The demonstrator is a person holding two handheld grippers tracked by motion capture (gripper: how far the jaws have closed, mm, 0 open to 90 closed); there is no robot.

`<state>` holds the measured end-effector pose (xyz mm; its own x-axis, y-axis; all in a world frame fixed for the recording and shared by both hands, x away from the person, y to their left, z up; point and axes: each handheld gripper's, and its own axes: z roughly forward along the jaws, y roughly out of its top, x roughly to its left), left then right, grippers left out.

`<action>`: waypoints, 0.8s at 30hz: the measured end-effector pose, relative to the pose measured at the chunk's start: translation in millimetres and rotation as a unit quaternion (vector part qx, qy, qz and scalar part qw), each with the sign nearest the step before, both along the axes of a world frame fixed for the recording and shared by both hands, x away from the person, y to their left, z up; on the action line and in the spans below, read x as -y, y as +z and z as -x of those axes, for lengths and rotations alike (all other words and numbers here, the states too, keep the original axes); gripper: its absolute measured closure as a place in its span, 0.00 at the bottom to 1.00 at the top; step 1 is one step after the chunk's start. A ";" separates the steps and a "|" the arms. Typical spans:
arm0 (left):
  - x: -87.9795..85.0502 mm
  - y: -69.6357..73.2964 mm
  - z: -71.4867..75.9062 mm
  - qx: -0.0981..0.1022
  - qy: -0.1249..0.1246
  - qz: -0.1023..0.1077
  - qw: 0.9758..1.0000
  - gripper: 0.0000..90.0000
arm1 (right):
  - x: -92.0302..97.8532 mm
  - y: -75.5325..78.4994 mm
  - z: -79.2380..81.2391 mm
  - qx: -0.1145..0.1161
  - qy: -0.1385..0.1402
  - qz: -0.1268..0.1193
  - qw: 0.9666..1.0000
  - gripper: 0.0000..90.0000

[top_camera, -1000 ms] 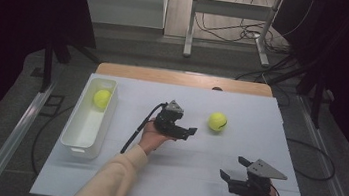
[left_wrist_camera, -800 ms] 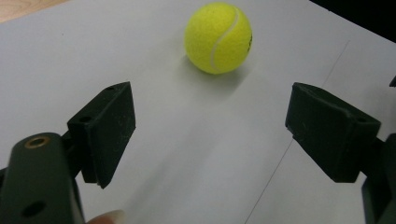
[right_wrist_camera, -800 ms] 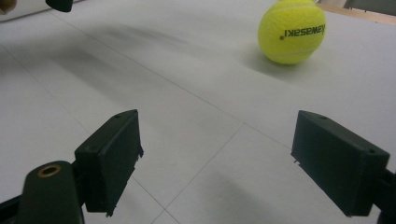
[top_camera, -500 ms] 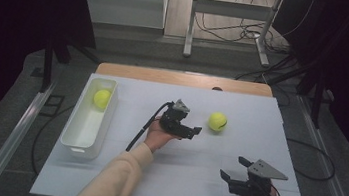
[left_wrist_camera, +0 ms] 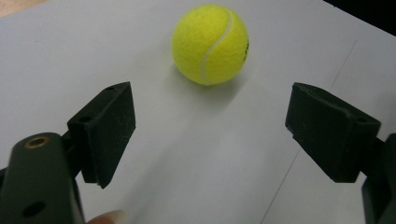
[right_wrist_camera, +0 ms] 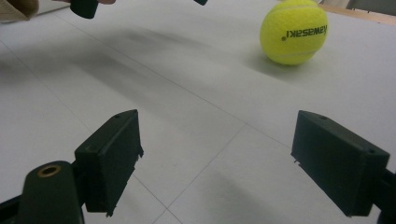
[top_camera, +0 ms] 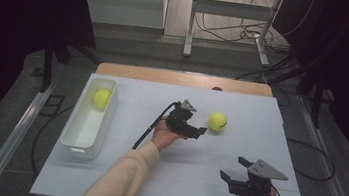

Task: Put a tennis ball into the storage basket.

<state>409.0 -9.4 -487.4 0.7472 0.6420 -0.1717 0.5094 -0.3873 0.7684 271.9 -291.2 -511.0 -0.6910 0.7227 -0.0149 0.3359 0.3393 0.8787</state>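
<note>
The left gripper [top_camera: 197, 130] is pointing at the tennis ball [top_camera: 218, 121] on the white table [top_camera: 118, 171]; its jaws are standing wide apart with nothing between them. The right gripper view is showing the ball's printed name, probably "Kawasaki". The right gripper [top_camera: 233, 169] is resting near the front edge, jaws apart and holding nothing, with bare table around the ball.

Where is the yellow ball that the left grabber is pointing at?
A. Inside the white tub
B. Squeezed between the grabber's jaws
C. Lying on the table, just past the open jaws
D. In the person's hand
C: in the left gripper view the tennis ball lies on the white table just beyond the left gripper, whose jaws stand apart with nothing between them.
</note>
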 end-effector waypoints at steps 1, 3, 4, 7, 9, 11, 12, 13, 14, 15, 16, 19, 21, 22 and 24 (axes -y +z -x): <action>2.5 -0.1 -0.7 0.000 -0.002 -0.001 1.000 0.19 | 0.0 -0.1 -0.1 0.000 0.000 0.000 1.000 0.18; 6.2 -0.5 -2.1 -0.001 -0.002 -0.003 1.000 0.19 | 0.2 -0.1 -0.3 -0.001 -0.001 0.001 1.000 0.18; 7.7 -0.7 -2.9 -0.002 -0.001 -0.003 1.000 0.19 | 0.2 -0.2 -0.3 -0.001 -0.001 0.001 1.000 0.18; 10.6 -2.1 -4.7 -0.004 0.001 0.000 1.000 0.19 | 0.1 -0.4 -0.2 -0.002 0.000 0.000 1.000 0.18; 13.3 -4.9 -7.1 -0.007 0.000 -0.006 1.000 0.19 | 0.1 -0.5 -0.1 -0.001 0.000 0.000 1.000 0.18; 13.9 -5.7 -8.1 -0.009 0.001 -0.007 1.000 0.19 | 0.1 -0.5 0.0 -0.001 0.000 0.000 1.000 0.18; 14.6 -6.5 -8.9 -0.010 0.003 -0.006 1.000 0.19 | 0.1 -0.6 0.0 -0.001 0.000 0.001 1.000 0.18; 14.9 -7.0 -9.9 -0.011 0.003 -0.005 1.000 0.19 | 0.1 -0.5 0.0 -0.002 0.001 0.000 1.000 0.18; 15.3 -7.5 -10.8 -0.011 0.005 -0.005 1.000 0.19 | 0.1 -0.6 0.0 -0.002 0.001 0.001 1.000 0.18; 15.9 -8.3 -11.8 -0.012 0.006 -0.005 1.000 0.19 | 0.1 -0.6 0.0 -0.001 0.000 0.001 1.000 0.18; 16.7 -8.7 -12.2 -0.013 0.008 -0.004 1.000 0.19 | 0.1 -0.6 0.0 -0.001 0.000 0.000 1.000 0.18; 19.1 -10.3 -15.2 -0.017 0.006 -0.005 1.000 0.19 | 0.2 -0.5 -0.1 -0.001 -0.001 0.001 1.000 0.18; 20.2 -10.8 -16.7 -0.017 0.004 -0.004 1.000 0.19 | 0.3 -0.7 -0.4 -0.002 -0.002 0.002 1.000 0.18; 21.2 -11.0 -17.3 -0.018 0.004 -0.003 1.000 0.19 | 0.4 -0.8 -0.4 -0.002 -0.002 0.002 1.000 0.18; 22.2 -11.3 -18.0 -0.018 0.004 -0.002 1.000 0.19 | 0.6 -0.8 -0.3 -0.002 -0.003 0.002 1.000 0.18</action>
